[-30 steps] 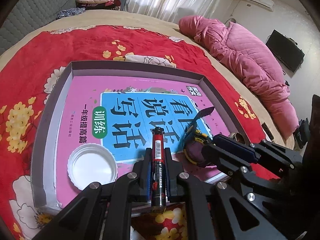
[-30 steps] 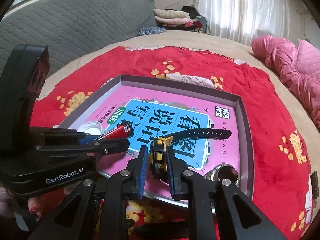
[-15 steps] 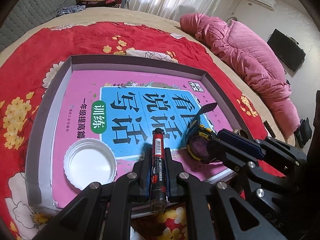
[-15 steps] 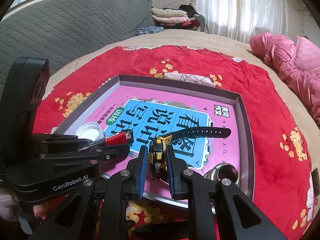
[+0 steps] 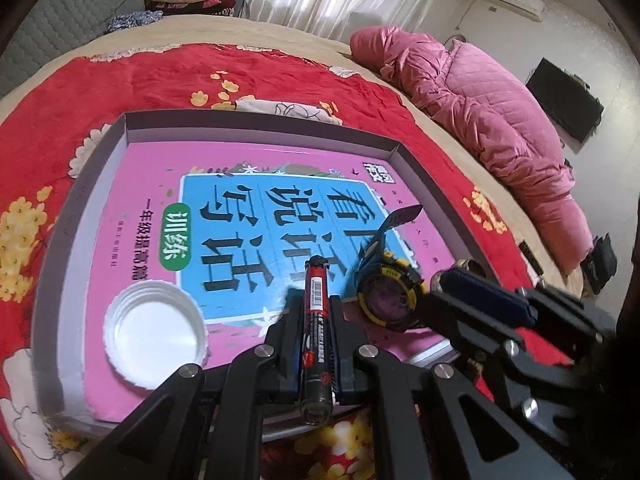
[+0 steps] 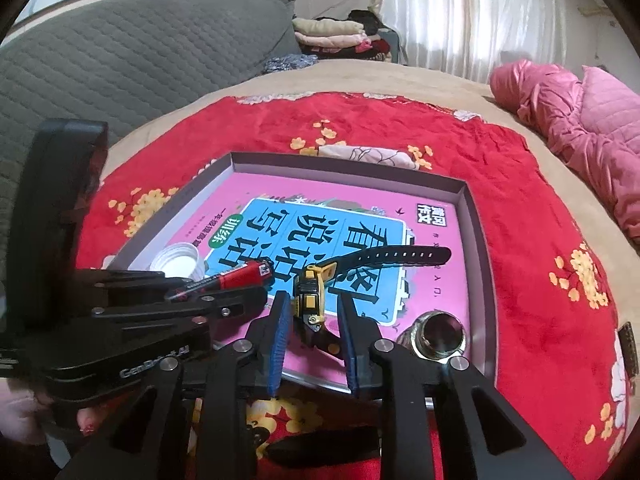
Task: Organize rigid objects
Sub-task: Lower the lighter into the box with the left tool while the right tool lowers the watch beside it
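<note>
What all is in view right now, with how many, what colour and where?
tray: one, grey, on the red blanket
book: one, pink and blue, flat inside the tray
bottle cap: one, white, on the book's near left corner
marker: one, red and black, clamped in the left gripper
watch: one, yellow and black, on the book between the right gripper's parted fingers
metal fitting: one, silvery, tray's near right corner
blanket: one, red with flowers, on the bed
jacket: one, pink, far right on the bed
left gripper: one, black
right gripper: one, black, blue pads
</note>
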`<state>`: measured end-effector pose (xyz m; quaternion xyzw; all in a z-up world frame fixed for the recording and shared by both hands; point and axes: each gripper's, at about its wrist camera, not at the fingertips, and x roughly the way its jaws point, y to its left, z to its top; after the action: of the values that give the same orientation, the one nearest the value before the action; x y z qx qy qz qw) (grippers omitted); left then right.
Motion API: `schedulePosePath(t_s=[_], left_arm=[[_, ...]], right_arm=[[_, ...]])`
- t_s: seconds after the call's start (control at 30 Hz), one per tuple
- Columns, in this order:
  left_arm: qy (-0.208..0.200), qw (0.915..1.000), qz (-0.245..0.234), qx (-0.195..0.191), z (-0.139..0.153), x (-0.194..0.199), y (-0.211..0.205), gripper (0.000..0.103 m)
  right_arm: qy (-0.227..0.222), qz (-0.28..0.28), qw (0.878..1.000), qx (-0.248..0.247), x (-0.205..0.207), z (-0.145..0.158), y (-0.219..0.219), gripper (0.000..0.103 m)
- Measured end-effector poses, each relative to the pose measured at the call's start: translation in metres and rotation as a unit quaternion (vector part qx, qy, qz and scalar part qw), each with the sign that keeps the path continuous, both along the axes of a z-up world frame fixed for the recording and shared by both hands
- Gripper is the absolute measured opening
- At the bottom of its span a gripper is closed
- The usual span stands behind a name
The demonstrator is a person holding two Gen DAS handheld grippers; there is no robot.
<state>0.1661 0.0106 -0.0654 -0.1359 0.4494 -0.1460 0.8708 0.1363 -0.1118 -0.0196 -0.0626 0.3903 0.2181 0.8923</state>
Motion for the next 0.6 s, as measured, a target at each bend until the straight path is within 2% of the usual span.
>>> schedulePosePath(t_s=[0.6], left_arm=[[0.005,0.9996,-0.019,-0.021,-0.0018,0.006,0.004,0.011]], right_arm=[[0.014,-0.014,1.0,-0.001,-0.0058,0.0018,-0.0101,0.027]])
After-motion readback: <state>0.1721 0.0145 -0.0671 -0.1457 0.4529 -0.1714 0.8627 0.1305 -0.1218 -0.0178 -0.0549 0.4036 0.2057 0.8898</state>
